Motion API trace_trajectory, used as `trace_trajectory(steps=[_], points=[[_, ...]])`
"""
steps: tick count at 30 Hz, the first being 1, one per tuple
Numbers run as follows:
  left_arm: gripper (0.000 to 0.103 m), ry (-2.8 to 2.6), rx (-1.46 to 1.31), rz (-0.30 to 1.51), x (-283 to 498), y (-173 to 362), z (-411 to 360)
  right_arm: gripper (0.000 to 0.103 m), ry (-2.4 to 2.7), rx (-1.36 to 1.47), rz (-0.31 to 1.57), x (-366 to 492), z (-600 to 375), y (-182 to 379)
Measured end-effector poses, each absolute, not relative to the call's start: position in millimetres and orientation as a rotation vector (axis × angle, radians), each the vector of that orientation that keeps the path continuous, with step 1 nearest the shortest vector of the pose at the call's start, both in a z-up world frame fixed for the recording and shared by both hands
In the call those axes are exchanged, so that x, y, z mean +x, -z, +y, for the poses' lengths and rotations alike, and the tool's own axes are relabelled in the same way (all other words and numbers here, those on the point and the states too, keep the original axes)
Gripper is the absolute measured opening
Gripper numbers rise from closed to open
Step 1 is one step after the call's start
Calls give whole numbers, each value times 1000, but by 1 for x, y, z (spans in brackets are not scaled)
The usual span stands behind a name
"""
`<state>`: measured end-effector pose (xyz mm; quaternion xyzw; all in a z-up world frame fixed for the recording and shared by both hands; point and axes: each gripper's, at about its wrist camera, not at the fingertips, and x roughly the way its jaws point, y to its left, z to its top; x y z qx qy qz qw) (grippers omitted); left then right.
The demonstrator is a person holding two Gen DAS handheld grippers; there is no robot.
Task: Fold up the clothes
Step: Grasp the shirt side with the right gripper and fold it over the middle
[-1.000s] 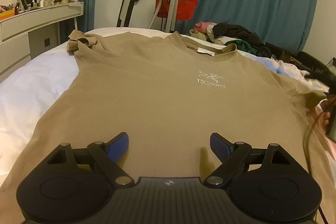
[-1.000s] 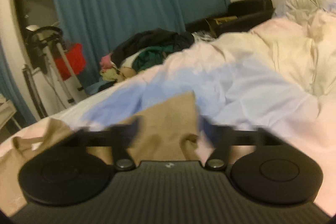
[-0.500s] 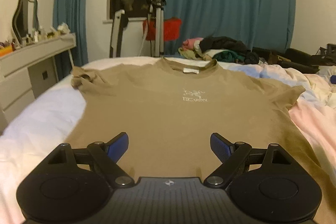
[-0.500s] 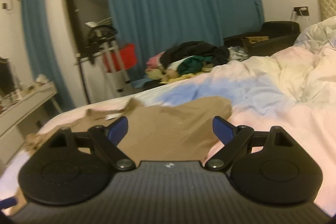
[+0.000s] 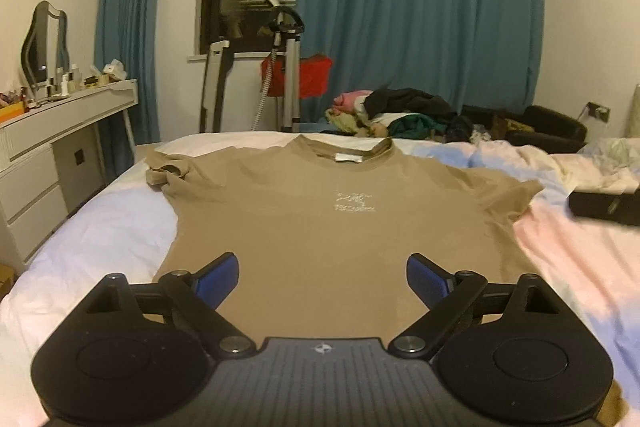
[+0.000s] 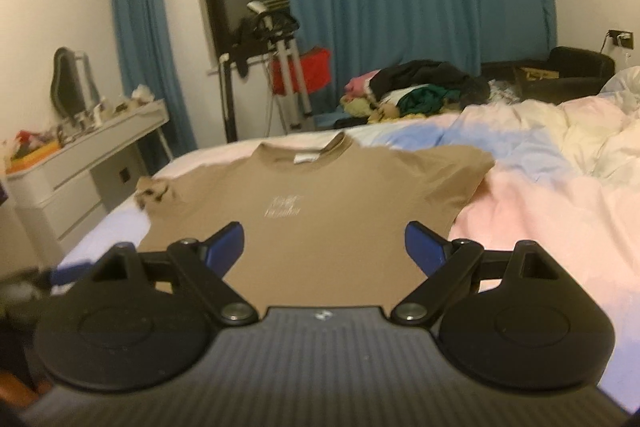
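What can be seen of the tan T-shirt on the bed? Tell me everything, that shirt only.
The tan T-shirt lies spread flat, front up, on the bed, collar toward the curtains and hem toward the cameras. It looks like soft knit cotton, with a ribbed round neck, a white label inside the collar and a small pale chest print, too blurred to read. One sleeve lies flat; the one nearer the dresser is bunched. Neither gripper touches it.

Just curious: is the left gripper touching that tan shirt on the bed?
Cannot tell. In the left wrist view the open left gripper sits over the tan shirt; neither contact nor gap shows.
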<state>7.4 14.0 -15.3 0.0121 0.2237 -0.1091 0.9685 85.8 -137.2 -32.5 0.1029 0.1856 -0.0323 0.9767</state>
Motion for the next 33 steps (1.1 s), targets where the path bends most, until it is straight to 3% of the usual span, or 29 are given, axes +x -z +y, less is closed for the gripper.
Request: trace_trajectory(steps=[6, 17, 29, 33], points=[[103, 227, 22, 441, 4, 11, 13, 89, 77, 199, 386, 91, -133, 42], [103, 167, -27, 500, 24, 25, 15, 89, 76, 428, 391, 172, -199, 60], [103, 161, -59, 562, 84, 61, 7, 89, 336, 635, 389, 323, -344, 170], [103, 158, -73, 585, 107, 77, 6, 79, 323, 643, 330, 358, -368, 184]])
